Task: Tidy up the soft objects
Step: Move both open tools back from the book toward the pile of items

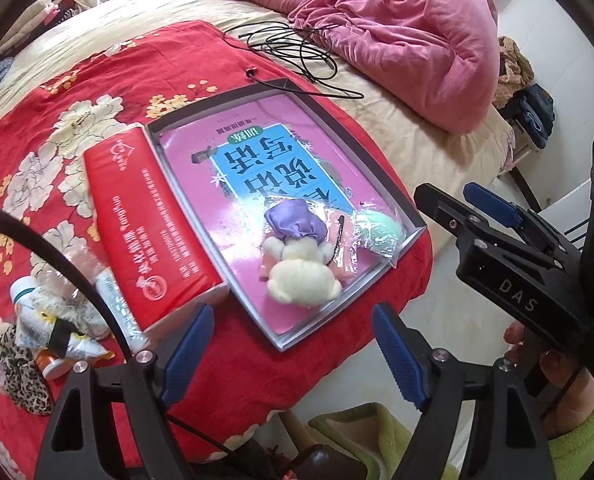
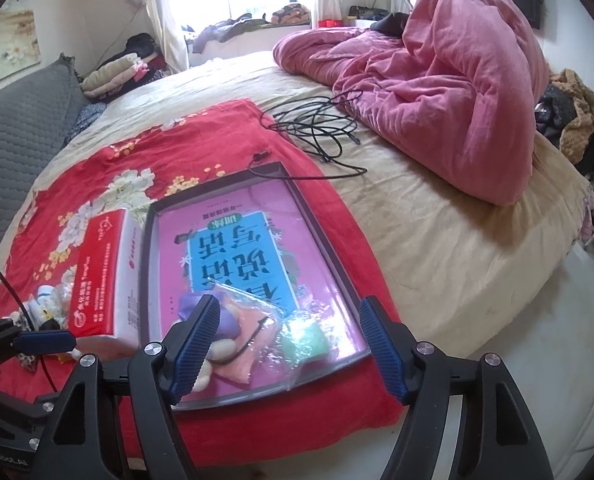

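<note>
A shallow box (image 1: 407, 190) (image 2: 149, 264) with a pink book cover in it lies on a red floral cloth (image 1: 77, 92) (image 2: 201, 136). In its near end lie a cream plush toy (image 1: 303, 276) with a purple cap (image 1: 295, 222), a pink item in clear wrap (image 2: 253, 356) and a green soft item in wrap (image 1: 379, 232) (image 2: 307, 338). My left gripper (image 1: 293, 354) is open and empty, just in front of the box. My right gripper (image 2: 291, 350) is open and empty over the box's near end; it also shows in the left wrist view (image 1: 493, 216).
A red tissue pack (image 1: 153, 232) (image 2: 103, 276) lies left of the box. A pile of small items, bottles and leopard-print fabric (image 1: 45, 332) sits at the cloth's left edge. Black cables (image 1: 297, 48) (image 2: 317, 128) and a pink quilt (image 1: 417, 40) (image 2: 449, 92) lie beyond.
</note>
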`<state>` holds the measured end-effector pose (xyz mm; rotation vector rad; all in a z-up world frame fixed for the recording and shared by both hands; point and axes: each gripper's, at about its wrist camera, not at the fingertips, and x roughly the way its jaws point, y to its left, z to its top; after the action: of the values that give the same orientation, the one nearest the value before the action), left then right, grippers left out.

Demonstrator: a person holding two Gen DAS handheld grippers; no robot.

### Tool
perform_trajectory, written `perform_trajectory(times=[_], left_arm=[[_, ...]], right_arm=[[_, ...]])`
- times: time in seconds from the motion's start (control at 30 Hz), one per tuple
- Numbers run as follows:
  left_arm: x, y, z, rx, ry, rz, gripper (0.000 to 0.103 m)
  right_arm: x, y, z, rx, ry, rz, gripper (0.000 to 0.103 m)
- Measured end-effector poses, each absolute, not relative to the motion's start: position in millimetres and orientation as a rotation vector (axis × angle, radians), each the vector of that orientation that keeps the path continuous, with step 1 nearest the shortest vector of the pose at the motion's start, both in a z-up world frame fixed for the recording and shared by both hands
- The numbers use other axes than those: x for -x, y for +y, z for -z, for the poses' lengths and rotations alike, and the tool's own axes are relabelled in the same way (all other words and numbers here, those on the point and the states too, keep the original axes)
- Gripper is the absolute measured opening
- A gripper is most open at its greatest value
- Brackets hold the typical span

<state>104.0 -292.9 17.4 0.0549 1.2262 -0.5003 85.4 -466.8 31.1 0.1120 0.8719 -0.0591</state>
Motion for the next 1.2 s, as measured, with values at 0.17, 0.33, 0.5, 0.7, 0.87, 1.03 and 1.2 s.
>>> perform_trajectory(times=[0.17, 0.33, 0.5, 0.7, 0.87, 1.03, 1.2], left_arm=[[-99, -277, -25, -0.032, 1.214, 0.477, 0.081], [-96, -261, -32, -0.02, 1.2, 0.457, 0.081], [-93, -245, -40, 0.001, 1.178, 0.435, 0.081], [-88, -226, -46, 0.027, 1.17, 0.408, 0.081], [-86, -209, -56, 0.044, 1.153, 0.386, 0.081], [-85, -187, -67, 0.071, 1.128, 0.355, 0.081], [-82, -161, -76, 0.086, 1.118, 0.316, 0.081]], right_arm=[[-82, -454, -41, -0.096, 0.853, 0.044, 0.076], [-78, -440, -51, -0.09, 0.837, 0.026, 0.078], [-75, -427, -59, -0.067, 0.82, 0.012, 0.078], [-71, -415, -72, -0.052, 0.794, 0.002, 0.078], [-69, -404, -85, -0.048, 0.772, -0.015, 0.078], [-67, -387, -100, -0.035, 0.741, -0.044, 0.078], [-64, -369, -112, -0.03, 0.718, -0.075, 0.078]])
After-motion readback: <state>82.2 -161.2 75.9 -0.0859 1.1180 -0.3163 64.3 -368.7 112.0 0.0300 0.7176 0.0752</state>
